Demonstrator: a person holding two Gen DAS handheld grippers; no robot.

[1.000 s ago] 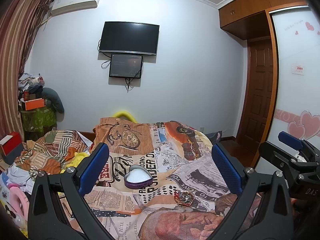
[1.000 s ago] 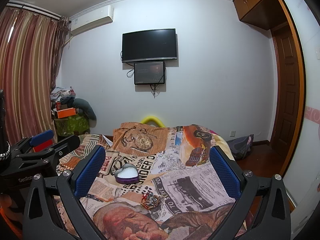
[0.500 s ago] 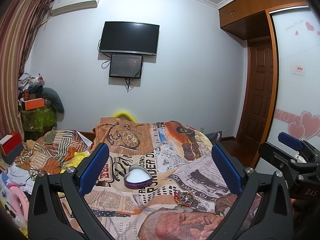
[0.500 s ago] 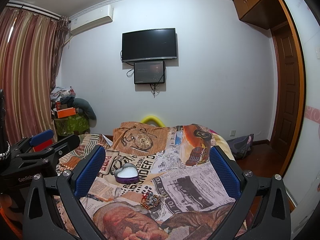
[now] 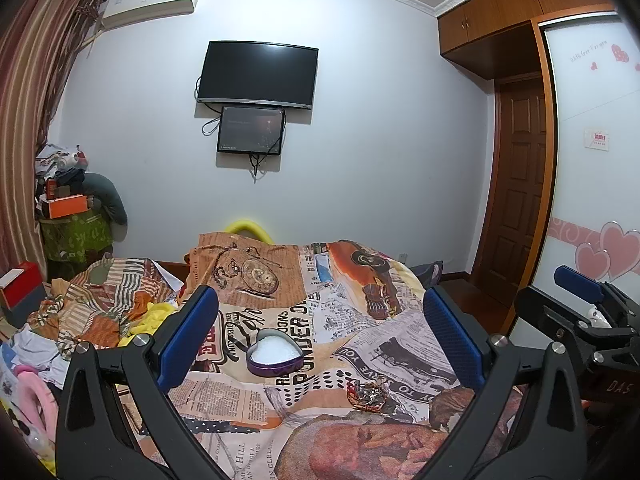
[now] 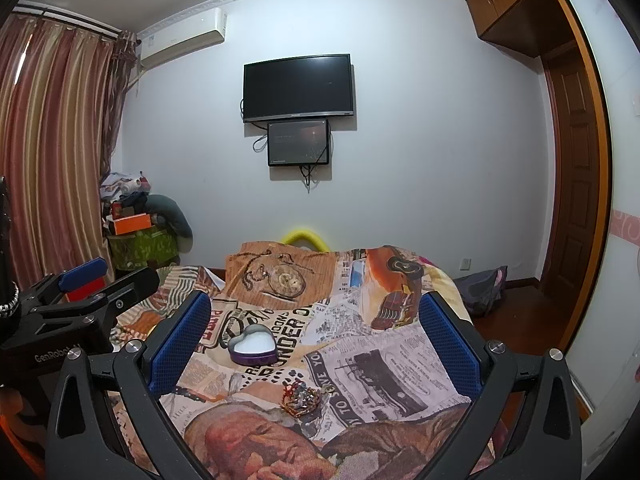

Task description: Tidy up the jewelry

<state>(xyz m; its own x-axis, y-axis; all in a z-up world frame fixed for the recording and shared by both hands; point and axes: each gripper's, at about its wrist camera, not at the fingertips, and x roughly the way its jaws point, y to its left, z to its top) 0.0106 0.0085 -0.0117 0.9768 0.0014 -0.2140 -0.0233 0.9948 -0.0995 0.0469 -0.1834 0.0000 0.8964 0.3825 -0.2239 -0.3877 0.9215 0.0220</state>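
A purple heart-shaped box with a white inside lies open on the patterned bedspread; it also shows in the right wrist view. A small tangled pile of jewelry lies nearer to me, to the box's right, also seen in the right wrist view. My left gripper is open and empty, held above the bed short of both. My right gripper is open and empty, likewise held back. Each gripper appears at the edge of the other's view.
Crumpled clothes and cloths lie on the bed's left side. A stack of boxes and bags stands in the left corner. A TV hangs on the far wall. A wooden door and wardrobe are on the right.
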